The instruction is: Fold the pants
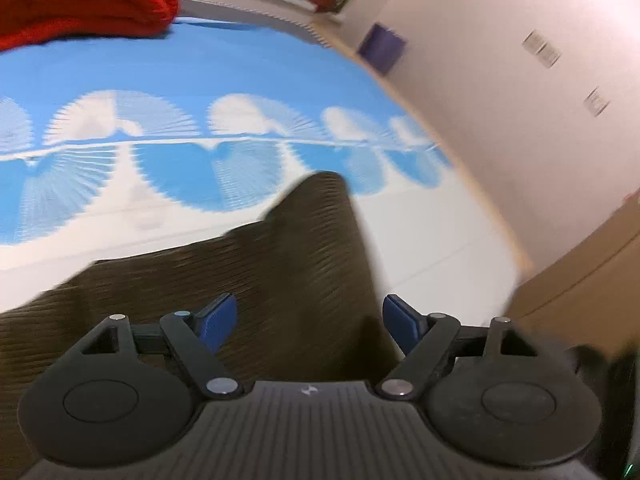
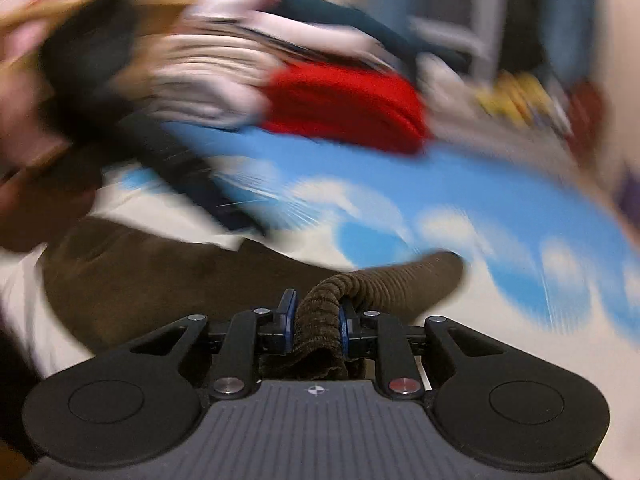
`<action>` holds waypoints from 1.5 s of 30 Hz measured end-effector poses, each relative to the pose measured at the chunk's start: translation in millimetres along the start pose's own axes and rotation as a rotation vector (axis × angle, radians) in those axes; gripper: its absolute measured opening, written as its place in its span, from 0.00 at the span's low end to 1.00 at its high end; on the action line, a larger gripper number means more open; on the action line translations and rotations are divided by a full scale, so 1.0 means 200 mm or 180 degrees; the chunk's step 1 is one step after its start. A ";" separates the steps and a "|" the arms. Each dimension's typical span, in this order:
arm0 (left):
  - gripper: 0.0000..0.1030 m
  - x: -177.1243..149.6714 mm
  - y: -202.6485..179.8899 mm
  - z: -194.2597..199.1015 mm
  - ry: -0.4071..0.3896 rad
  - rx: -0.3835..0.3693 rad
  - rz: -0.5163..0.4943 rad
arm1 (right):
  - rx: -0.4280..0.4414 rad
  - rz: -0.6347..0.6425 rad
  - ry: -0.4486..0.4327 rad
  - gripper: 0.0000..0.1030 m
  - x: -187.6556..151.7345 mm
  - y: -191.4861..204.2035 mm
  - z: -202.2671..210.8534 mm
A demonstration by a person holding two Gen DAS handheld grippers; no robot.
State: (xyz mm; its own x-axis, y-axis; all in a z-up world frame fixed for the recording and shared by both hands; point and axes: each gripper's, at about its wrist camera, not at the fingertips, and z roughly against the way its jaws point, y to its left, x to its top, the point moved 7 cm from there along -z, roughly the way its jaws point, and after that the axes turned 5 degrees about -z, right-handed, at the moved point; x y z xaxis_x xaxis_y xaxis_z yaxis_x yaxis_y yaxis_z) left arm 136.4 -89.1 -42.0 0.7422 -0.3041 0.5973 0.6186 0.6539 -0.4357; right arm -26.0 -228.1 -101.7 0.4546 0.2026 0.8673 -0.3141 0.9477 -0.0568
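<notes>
1. The bed cover (image 1: 200,64), blue with white fan shapes, spreads across the whole scene; a red folded garment (image 1: 80,0) sits at its far left, and the right wrist view shows a blurred pile of other clothes (image 2: 224,68) beside it.
2. The pants (image 1: 248,272), brown ribbed corduroy, lie on the near part of the cover, one end running away to a point toward the far side. They look soft, limp and fairly thick (likely grippy, not slippery), so they should drape and sag wherever unsupported.
3. The right gripper (image 2: 316,322) is clamped on a bunched roll of the pants' edge, cloth bulging up between the blue pads.
4. The left gripper (image 1: 308,322) hangs above the pants with jaws spread wide, nothing between them.
5. Best hold, I judge: a hem or waistband corner, pinched through all layers, one corner per gripper.
</notes>
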 end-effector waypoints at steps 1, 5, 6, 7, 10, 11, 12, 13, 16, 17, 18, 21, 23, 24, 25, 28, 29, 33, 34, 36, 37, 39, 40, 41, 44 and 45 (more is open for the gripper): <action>0.82 0.02 -0.01 -0.02 0.0005 -0.0045 0.0040 | 0.0102 0.0228 -0.0063 0.20 0.00 0.09 0.00; 0.77 0.02 0.05 -0.14 0.0235 0.0313 0.0082 | 0.0361 0.0860 -0.0185 0.19 -0.02 0.35 -0.01; 0.59 0.01 0.08 -0.17 0.0310 0.0433 0.0086 | 0.0410 0.0905 -0.0185 0.19 -0.02 0.38 -0.01; 0.49 0.00 0.12 -0.20 0.0426 0.0561 0.0078 | 0.0457 0.0947 -0.0181 0.19 -0.02 0.41 -0.02; 0.20 -0.02 0.19 -0.20 0.0497 0.0753 -0.0004 | 0.0494 0.0996 -0.0162 0.20 -0.01 0.44 -0.07; 0.19 -0.03 0.21 -0.19 0.0490 0.0794 -0.0035 | 0.0512 0.0932 -0.0129 0.22 0.00 0.43 -0.08; 0.19 -0.03 0.24 -0.16 0.0472 0.0817 -0.0036 | 0.0606 0.0834 -0.0104 0.23 0.01 0.42 -0.08; 0.19 -0.04 0.26 -0.13 0.0448 0.0833 -0.0032 | 0.0720 0.0708 -0.0085 0.26 0.03 0.41 -0.08; 0.19 -0.05 0.34 0.02 0.0366 0.0900 -0.0038 | 0.1167 0.0166 -0.0165 0.44 0.13 0.34 -0.02; 0.18 -0.06 0.38 0.10 0.0320 0.0945 -0.0039 | 0.1325 -0.0067 -0.0202 0.53 0.18 0.32 0.00; 0.18 -0.08 0.41 0.18 0.0275 0.0985 -0.0035 | 0.1432 -0.0254 -0.0228 0.57 0.22 0.29 0.00; 0.18 -0.13 0.58 0.40 0.0154 0.1121 0.0069 | 0.1627 -0.0765 -0.0241 0.62 0.31 0.19 -0.02; 0.18 -0.19 0.70 0.54 0.0106 0.1281 0.0154 | 0.1547 -0.1007 -0.0155 0.62 0.32 0.14 -0.09; 0.18 -0.24 0.77 0.62 0.0075 0.1359 0.0240 | 0.1467 -0.1083 -0.0092 0.62 0.31 0.14 -0.13; 0.18 -0.28 0.84 0.69 0.0042 0.1427 0.0349 | 0.1370 -0.1143 -0.0010 0.62 0.31 0.15 -0.18; 0.18 -0.40 1.07 0.89 -0.0073 0.1665 0.0698 | 0.1112 -0.1270 0.0381 0.62 0.23 0.20 -0.36; 0.18 -0.44 1.14 0.95 -0.0102 0.1740 0.0827 | 0.1057 -0.1312 0.0538 0.62 0.20 0.23 -0.42; 0.21 -0.60 1.38 1.07 -0.0051 0.1847 0.1248 | 0.0971 -0.1515 0.0998 0.62 0.08 0.33 -0.59; 0.24 -0.63 1.43 1.07 0.0004 0.1864 0.1322 | 0.0945 -0.1558 0.1079 0.62 0.06 0.35 -0.63; 0.55 -0.68 1.50 1.07 0.0066 0.1938 0.1424 | 0.0926 -0.1617 0.1207 0.63 0.02 0.40 -0.66; 0.63 -0.70 1.54 1.08 0.0063 0.1986 0.1519 | 0.0916 -0.1646 0.1283 0.64 0.02 0.41 -0.71; 0.77 -0.73 1.62 1.10 0.0003 0.1975 0.1705 | 0.0860 -0.1692 0.1417 0.65 -0.04 0.45 -0.74; 0.79 -0.74 1.63 1.10 -0.0031 0.1918 0.1757 | 0.0823 -0.1714 0.1462 0.65 -0.02 0.45 -0.79; 0.80 -0.75 1.65 1.08 -0.0034 0.1862 0.1810 | 0.0779 -0.1728 0.1511 0.66 -0.04 0.46 -0.82; 0.84 -0.78 1.68 1.04 -0.0033 0.1697 0.1885 | 0.0642 -0.1824 0.1665 0.66 -0.09 0.46 -0.89; 0.84 -0.81 1.69 1.01 0.0010 0.1648 0.1919 | 0.0624 -0.1870 0.1711 0.66 -0.10 0.46 -0.94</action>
State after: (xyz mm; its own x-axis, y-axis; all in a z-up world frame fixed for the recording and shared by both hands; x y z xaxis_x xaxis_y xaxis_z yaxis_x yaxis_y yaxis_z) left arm 173.7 321.2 -149.5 0.9121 0.2035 0.3560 -0.0882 0.9452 -0.3144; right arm 92.8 -99.2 -217.8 0.9121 -0.1757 0.3705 -0.0176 0.8859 0.4636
